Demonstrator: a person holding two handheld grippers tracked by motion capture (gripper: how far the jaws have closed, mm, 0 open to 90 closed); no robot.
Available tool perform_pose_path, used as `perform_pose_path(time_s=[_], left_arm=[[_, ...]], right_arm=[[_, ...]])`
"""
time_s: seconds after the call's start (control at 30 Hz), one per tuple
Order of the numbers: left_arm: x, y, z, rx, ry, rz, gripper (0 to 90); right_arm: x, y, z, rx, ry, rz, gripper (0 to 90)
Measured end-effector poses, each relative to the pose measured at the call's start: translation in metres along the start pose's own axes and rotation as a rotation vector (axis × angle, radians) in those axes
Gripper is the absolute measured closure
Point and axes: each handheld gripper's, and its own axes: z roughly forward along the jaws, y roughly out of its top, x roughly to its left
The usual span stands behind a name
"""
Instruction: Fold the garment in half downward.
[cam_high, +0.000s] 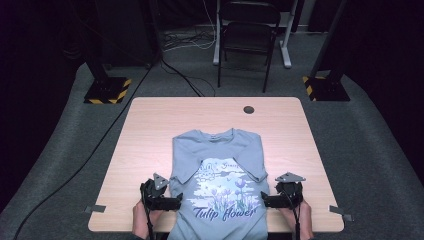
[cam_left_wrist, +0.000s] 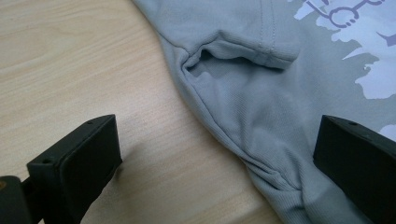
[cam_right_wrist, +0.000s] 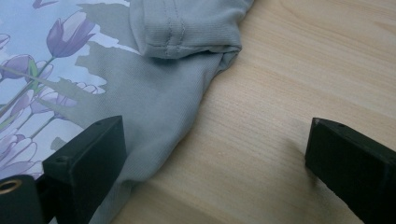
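Both grippers, left (cam_high: 176, 202) and right (cam_high: 265, 201), gape wide at the side edges of a soft, light, floppy T-shirt (cam_high: 218, 177); pinch those folded edges.

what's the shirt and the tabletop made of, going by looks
T-shirt: likely soft cotton-type knit, matte grey-blue; fine ribbing and stitched sleeve hems show, and the tulip print looks flat. Table: pale wood-grain surface, smooth with low sheen; possibly laminate rather than solid wood.

Bare table (cam_high: 150, 130) flanks the T-shirt (cam_high: 220, 165) — free passage both sides.
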Motion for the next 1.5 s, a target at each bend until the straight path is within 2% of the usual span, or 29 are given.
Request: perform_pose_path(time_s=[1.5], left_arm=[[-0.009, -0.015, -0.016, 0.024, -0.024, 0.006, 0.3]], right_arm=[[0.012, -0.019, -0.019, 0.01, 0.016, -0.016, 4.9]])
